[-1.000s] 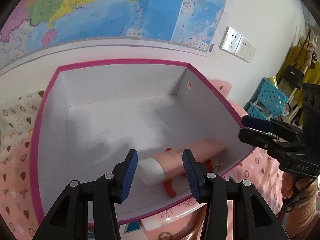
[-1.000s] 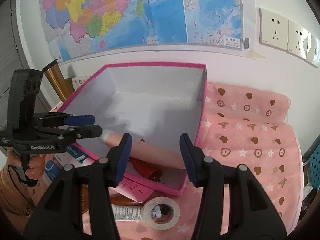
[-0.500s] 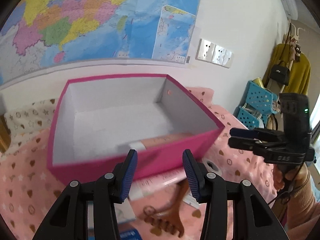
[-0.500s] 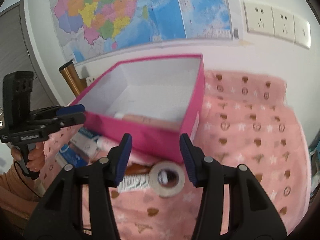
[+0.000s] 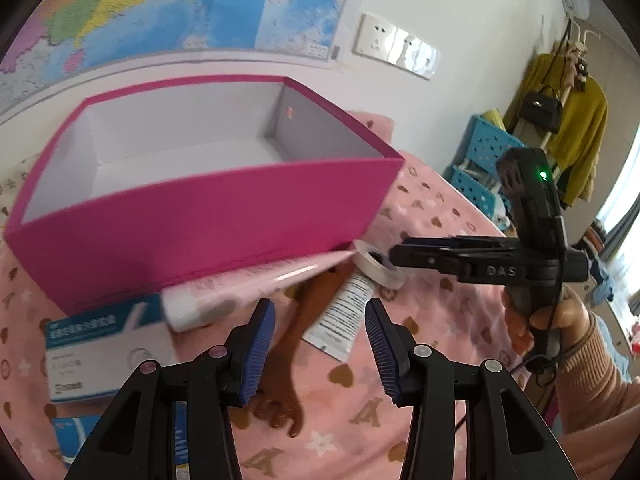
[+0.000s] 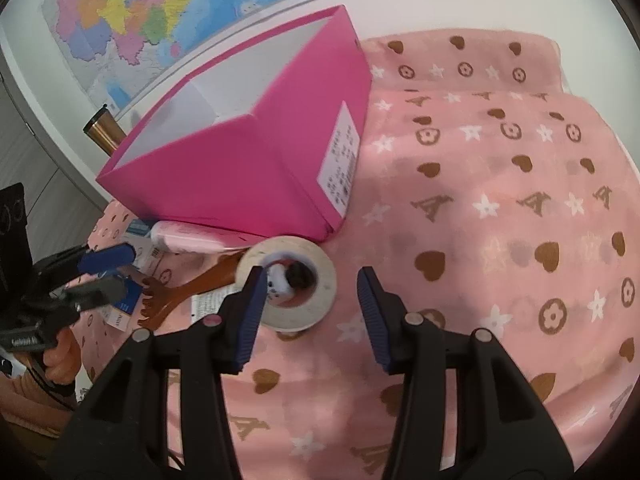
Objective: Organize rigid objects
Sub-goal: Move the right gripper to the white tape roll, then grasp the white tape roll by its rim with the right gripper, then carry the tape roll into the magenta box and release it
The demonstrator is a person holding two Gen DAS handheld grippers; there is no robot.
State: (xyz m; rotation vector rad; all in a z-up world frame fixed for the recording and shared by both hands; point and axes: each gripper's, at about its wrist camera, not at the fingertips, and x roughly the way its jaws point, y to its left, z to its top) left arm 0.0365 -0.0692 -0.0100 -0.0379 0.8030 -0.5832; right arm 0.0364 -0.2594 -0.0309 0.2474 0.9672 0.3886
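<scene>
Two grippers hang empty, fingers apart: right gripper, just narrowed, frames the tape roll at frame centre for pickup; left gripper aims at the white tube. Pink box waits above, upper left.

I am in a lived-in room of a home. A big coloured map hangs on the white wall at my twelve o'clock, with wall sockets beside it. At two o'clock a yellow coat and a black handbag hang on a rack above blue plastic baskets. A pink blanket with hearts and stars covers the worktop.
</scene>
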